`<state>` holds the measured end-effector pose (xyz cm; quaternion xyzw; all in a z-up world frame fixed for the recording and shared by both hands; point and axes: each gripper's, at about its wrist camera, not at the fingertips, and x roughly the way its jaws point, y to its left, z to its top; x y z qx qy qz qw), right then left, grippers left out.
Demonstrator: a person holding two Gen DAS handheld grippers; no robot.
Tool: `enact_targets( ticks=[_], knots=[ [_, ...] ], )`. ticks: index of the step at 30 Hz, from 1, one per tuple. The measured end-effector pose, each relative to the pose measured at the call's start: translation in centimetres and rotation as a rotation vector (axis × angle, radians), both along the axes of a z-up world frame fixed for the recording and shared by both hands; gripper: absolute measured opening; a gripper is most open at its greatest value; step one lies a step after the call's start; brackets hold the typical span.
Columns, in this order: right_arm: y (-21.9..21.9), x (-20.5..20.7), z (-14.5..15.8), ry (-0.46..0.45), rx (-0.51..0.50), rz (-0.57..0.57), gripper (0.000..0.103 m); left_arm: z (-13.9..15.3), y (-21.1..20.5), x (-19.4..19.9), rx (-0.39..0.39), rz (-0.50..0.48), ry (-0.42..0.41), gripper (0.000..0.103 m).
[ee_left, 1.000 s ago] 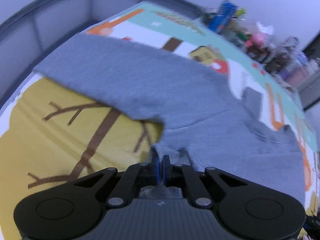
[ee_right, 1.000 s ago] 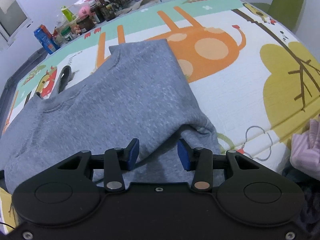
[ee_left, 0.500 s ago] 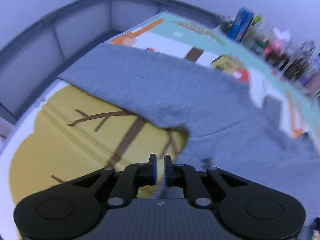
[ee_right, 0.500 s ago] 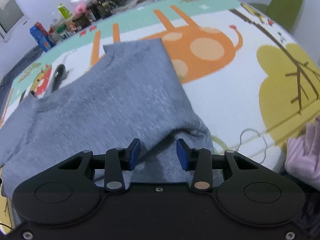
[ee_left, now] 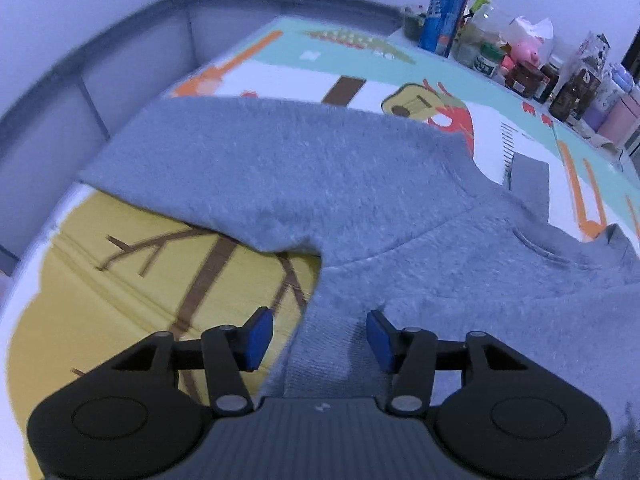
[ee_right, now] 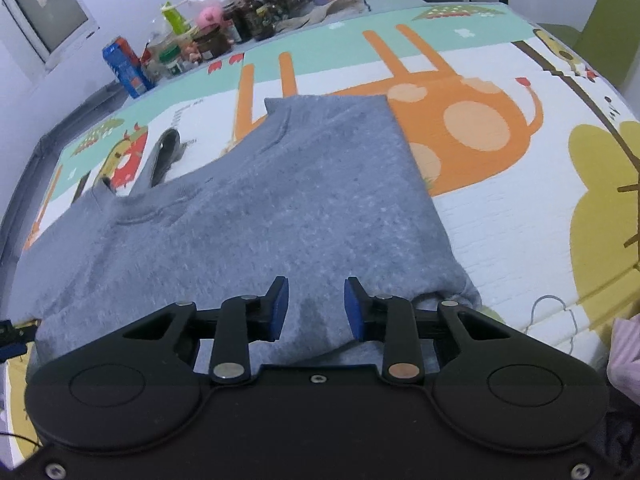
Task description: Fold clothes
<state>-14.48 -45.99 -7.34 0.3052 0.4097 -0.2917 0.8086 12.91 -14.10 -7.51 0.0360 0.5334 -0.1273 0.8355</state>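
Grey sweatshirt released, left gripper opening.

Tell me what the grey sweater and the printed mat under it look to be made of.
Grey sweater: probably a cotton-blend knit or fleece, matte, with heathered flecks and a fuzzy surface. Printed mat: likely foam or vinyl play mat, smooth with a faint sheen, showing a straight panel seam and cartoon prints.

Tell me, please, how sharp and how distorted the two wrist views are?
Left wrist: strong fisheye bending, dark corners, mat edge smeared, grey sweater fairly sharp. Right wrist: same bending, sweater slightly soft, clutter of bottles readable.
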Motion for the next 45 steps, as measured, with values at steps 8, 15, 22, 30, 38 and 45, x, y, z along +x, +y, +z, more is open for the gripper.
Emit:
enact_targets(
  ticks=[8, 15, 22, 30, 38, 45],
  knots=[
    [-0.6, -0.3, -0.8, 0.013, 0.019, -0.011, 0.029, -0.8, 1.0, 1.4, -0.126, 0.061, 0.161, 0.039],
    [-1.0, -0.4, -1.1, 0.011, 0.029, -0.023, 0.029, -0.8, 0.3, 1.4, -0.17, 0.032, 0.207, 0.023],
    [-1.2, -0.4, -1.4, 0.012, 0.036, -0.028, 0.029, -0.9, 0.0, 1.4, -0.202, 0.022, 0.199, 0.005],
    [-1.4, -0.6, -1.1, 0.012, 0.038, -0.043, 0.029, 5.3, -0.2, 1.1, -0.281, -0.021, -0.033, 0.005],
    [-1.2, -0.1, -0.2, -0.005, 0.028, -0.042, 0.029, 9.5, -0.7, 2.1, -0.336, -0.061, -0.245, 0.005],
    [-1.2, 1.0, -0.2, 0.002, 0.021, -0.029, 0.029, 2.7, -0.3, 6.0, -0.195, 0.017, -0.082, 0.006]
  ],
)
